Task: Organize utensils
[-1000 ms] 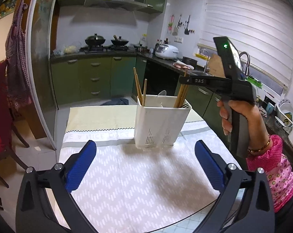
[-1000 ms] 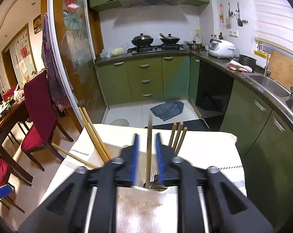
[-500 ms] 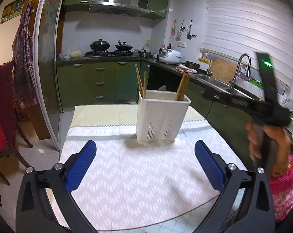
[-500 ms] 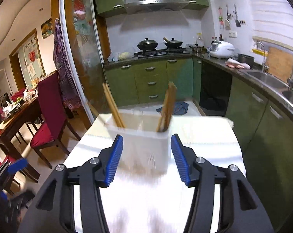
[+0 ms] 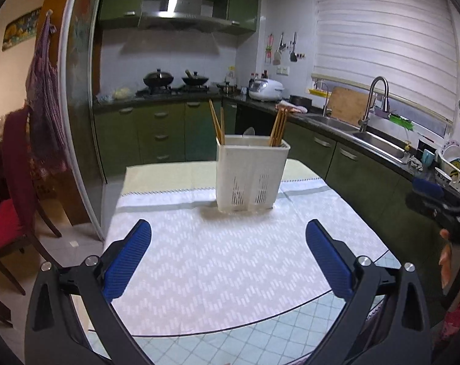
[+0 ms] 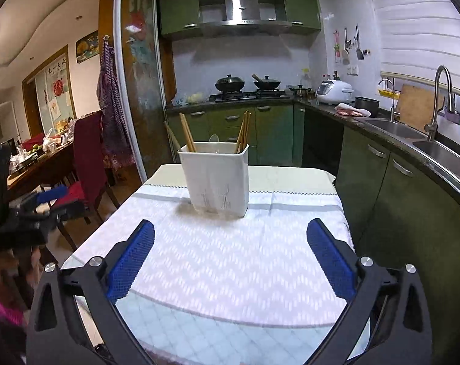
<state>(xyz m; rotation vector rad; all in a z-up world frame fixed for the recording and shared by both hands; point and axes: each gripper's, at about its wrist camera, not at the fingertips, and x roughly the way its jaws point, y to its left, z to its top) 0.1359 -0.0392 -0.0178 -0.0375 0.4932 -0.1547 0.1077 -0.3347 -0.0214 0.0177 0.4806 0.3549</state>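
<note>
White perforated plastic utensil holder [image 5: 252, 174] stands upright on the pale chevron-patterned tablecloth [image 5: 217, 261] in the left wrist view, well apart from the left gripper [image 5: 228, 261], whose blue-padded fingers [image 5: 127, 260] stand wide with nothing between them. Wooden chopsticks [image 5: 216, 123] lean in the holder's left compartment and a second bundle [image 5: 279, 126] in its right one; a pale utensil tip, too small to name, shows between them. At the right edge the right gripper appears only as a dark blurred body held by a hand [image 5: 447, 261]. A second ago that gripper reached over the holder's rim; it now lies far back from it.

Right wrist view: the right gripper [image 6: 230, 258] has drawn back over the cloth, its jaws opening to their widest, and nothing lies between them. One second earlier they pinched a single chopstick above the holder; that stick is now presumably among those in the right compartment [image 6: 243, 132]. The holder [image 6: 216, 178] sits near the table's far half. No loose utensils remain visible on the cloth, so the sorting appears finished or nearly so.
</note>
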